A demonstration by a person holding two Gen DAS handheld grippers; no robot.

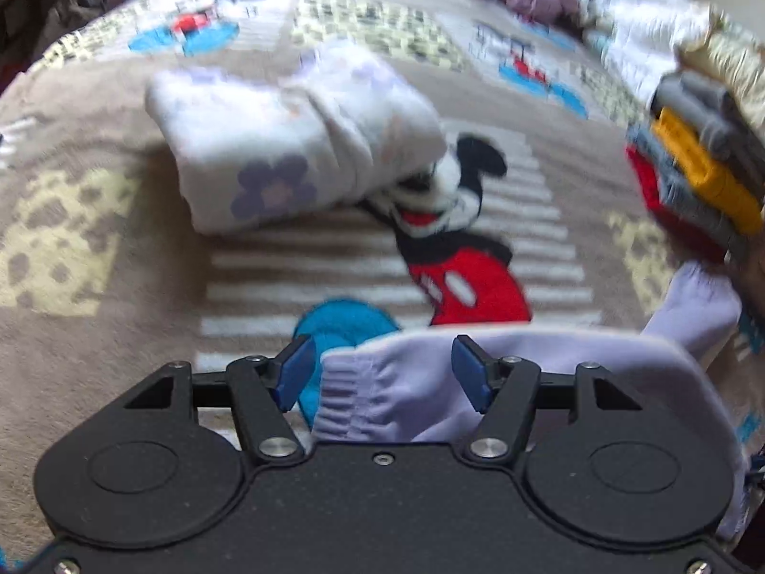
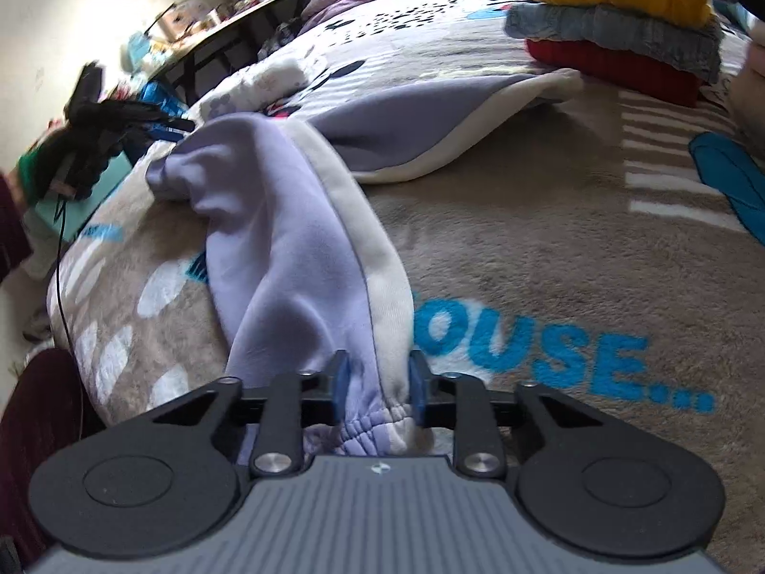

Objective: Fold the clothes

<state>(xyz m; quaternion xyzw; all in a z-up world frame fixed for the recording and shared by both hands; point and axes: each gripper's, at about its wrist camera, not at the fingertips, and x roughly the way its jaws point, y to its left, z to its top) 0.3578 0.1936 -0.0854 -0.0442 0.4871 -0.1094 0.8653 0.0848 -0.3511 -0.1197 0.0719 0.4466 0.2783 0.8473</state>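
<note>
The lilac garment (image 2: 287, 258) lies stretched across a bed covered by a cartoon-mouse blanket (image 1: 119, 248). The right tool (image 2: 377, 382) is closed on the garment's gathered cuff, the blue pads pressing the fabric from both sides. The cloth runs away from it in a twisted band, lilac beside a cream inner face, toward the left tool (image 2: 158, 126), seen small and dark at the far end of the garment.

In the left wrist view the left tool (image 1: 387, 373) has its jaws spread wide; an elastic hem of the same lilac cloth (image 1: 382, 392) lies between them, but the pads do not press it.

Around it: a folded white bundle with a purple flower print (image 1: 287, 143) lies on the blanket further up the bed, and a stack of folded clothes (image 2: 617, 19), yellow over grey over red, sits on the blanket near the garment's far cream-edged flap. Past the bed edge stands a cluttered table (image 2: 229, 24).
</note>
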